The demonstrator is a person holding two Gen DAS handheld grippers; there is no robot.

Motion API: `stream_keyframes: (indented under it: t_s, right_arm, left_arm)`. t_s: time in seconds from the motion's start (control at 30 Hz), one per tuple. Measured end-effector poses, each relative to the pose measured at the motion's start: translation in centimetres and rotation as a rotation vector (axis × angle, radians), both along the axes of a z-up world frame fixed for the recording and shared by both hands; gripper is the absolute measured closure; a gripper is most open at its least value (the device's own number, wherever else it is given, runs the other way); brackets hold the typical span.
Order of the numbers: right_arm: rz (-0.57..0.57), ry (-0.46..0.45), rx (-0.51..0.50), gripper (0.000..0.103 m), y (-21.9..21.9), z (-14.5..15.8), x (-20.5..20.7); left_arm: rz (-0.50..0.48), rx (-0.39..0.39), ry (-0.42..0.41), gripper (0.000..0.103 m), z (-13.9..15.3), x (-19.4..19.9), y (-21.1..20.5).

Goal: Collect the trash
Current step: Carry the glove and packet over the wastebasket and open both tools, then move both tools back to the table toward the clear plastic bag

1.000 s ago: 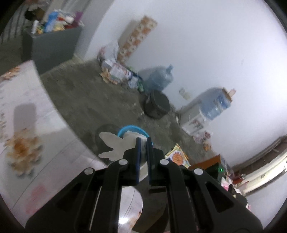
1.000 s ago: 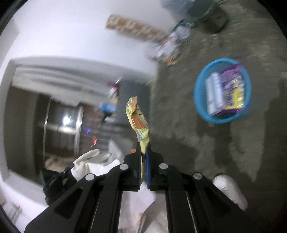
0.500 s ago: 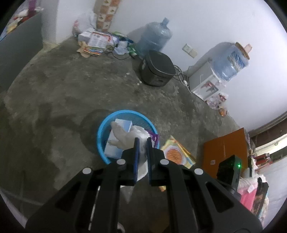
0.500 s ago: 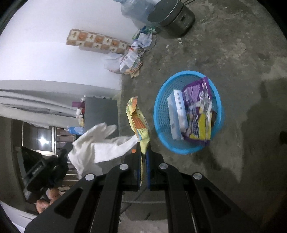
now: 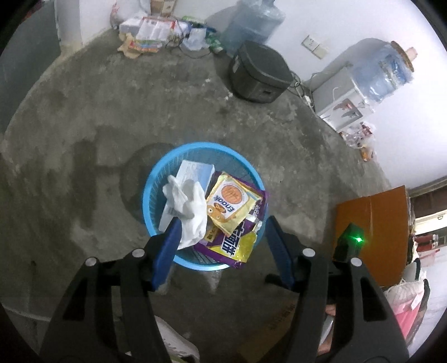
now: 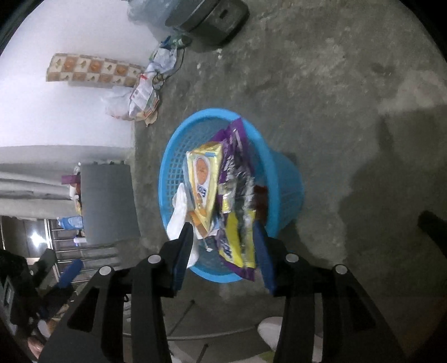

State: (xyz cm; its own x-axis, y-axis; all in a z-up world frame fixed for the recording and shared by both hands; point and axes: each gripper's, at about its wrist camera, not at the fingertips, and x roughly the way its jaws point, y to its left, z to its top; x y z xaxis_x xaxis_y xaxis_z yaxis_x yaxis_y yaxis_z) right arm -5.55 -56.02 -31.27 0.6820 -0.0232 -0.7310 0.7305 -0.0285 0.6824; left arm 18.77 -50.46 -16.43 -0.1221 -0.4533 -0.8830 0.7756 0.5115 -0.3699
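moved: both grippers have come down over the blue basket (image 5: 151,212), which a second ago sat small and far off in both wrist views and now fills the middle of each
left gripper (image 5: 223,229): its fingers were pressed together on the white crumpled tissue (image 5: 187,206) half a second ago; now they are spreading, well apart, and the tissue lies loose against the inner side of the left finger (image 5: 167,245), over the basket's contents
right gripper (image 6: 223,237): its fingers, which pinched the yellow snack packet (image 6: 204,184) edge-on before, are opening too; the packet now lies among the wrappers in the basket, no longer clamped
basket contents: a pale box (image 5: 195,173), the yellow snack packet (image 5: 232,206), and a purple and yellow wrapper (image 5: 234,245) that overhangs the near rim
tissue, right view: its white edge (image 6: 178,215) shows at the basket's left inner wall, just beside the left finger
floor: bare concrete (image 5: 111,117) around the basket; a dark cooker (image 5: 259,75) and a water bottle (image 5: 251,25) stand well apart, near the wall
meaning for the task: two pieces look delivered at once; this drop seems finished or nearly so
risk: the tissue may cling to the finger pad as the left hand lifts away
next, as a judgement: raise both hands clear and look for further litter, such as the papers (image 5: 148,33) heaped by the far wall
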Motion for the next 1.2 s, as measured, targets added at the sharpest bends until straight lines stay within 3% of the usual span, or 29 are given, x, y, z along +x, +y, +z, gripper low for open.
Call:
stream_keyframes:
  t_s: [0.2,0.27,0.43,0.5,0.6,0.7,0.83,1.0,1.2]
  right_arm:
    - [0.007,0.010,-0.107,0.059,1.0,3.8,-0.5]
    - [0.045,0.026,-0.164,0.059,1.6,5.5,0.5]
    - [0.187,0.113,-0.345,0.041,2.7,8.7,5.6]
    - [0.261,0.182,-0.392,0.039,3.1,8.7,8.6]
    - [0.396,0.313,-0.472,0.038,3.7,7.2,13.9]
    - [0.529,0.501,-0.541,0.038,4.1,3.7,18.7]
    - [0.623,0.697,-0.430,0.044,2.9,-3.4,21.4]
    - [0.655,0.727,-0.330,0.044,1.5,-7.4,22.3]
    - [0.680,0.710,-0.233,0.043,0.5,-9.6,22.8]
  left_arm:
    - [-0.032,-0.056,-0.063,0.045,5.8,-0.1,3.1]
    - [-0.044,-0.070,-0.115,0.040,8.5,0.0,5.2]
    - [-0.048,-0.068,-0.230,0.034,13.5,0.7,11.0]
    - [-0.023,-0.066,-0.255,0.034,15.5,1.3,14.6]
    - [0.045,-0.076,-0.277,0.031,17.8,2.2,20.5]
    - [0.121,-0.080,-0.289,0.031,19.1,2.9,26.3]
    - [0.229,-0.041,-0.320,0.030,19.1,3.4,32.8]
    - [0.371,-0.023,-0.315,0.030,19.0,4.2,38.9]
    - [0.439,-0.038,-0.298,0.030,18.9,4.5,41.3]
